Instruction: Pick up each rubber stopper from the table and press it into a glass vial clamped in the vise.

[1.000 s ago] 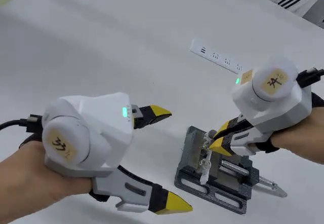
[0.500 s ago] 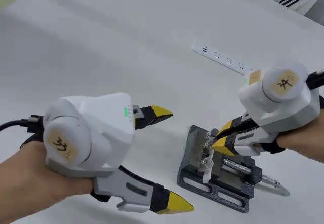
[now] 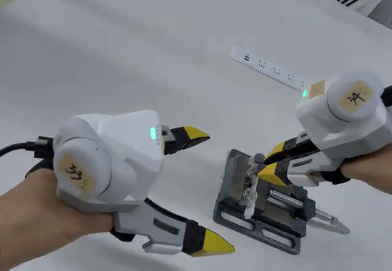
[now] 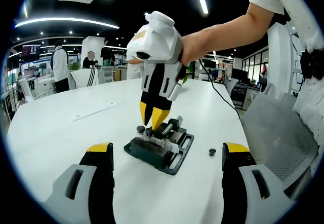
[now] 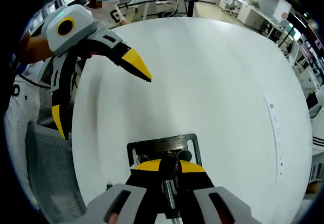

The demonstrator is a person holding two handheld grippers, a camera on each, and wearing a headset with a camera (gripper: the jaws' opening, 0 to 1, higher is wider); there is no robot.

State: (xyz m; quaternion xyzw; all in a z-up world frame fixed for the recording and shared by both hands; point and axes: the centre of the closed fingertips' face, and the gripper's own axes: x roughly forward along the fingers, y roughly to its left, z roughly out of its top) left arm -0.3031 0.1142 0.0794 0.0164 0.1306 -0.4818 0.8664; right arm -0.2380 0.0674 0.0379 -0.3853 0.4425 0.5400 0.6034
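Note:
A dark metal vise [image 3: 264,217] stands on the white table and clamps a row of clear glass vials [image 3: 250,183]. A dark rubber stopper [image 3: 260,158] sits in the far vial. My right gripper [image 3: 266,164] hovers just beside that stopper with its jaws shut and nothing visible between them. In the left gripper view the right gripper [image 4: 152,120] points down over the stoppered vials [image 4: 148,132] in the vise [image 4: 174,153]. A loose stopper [image 4: 212,152] lies on the table right of the vise. My left gripper [image 3: 206,190] hangs open left of the vise, holding nothing.
A white power strip [image 3: 268,70] lies on the table beyond the vise. The vise's screw handle [image 3: 324,220] sticks out to the right. In the right gripper view the left gripper [image 5: 101,102] sits at the upper left. Office desks and people are in the background.
My right gripper has drawn back a little to the right off the vials, uncovering the dark stopper on the far vial. The left gripper has barely moved.

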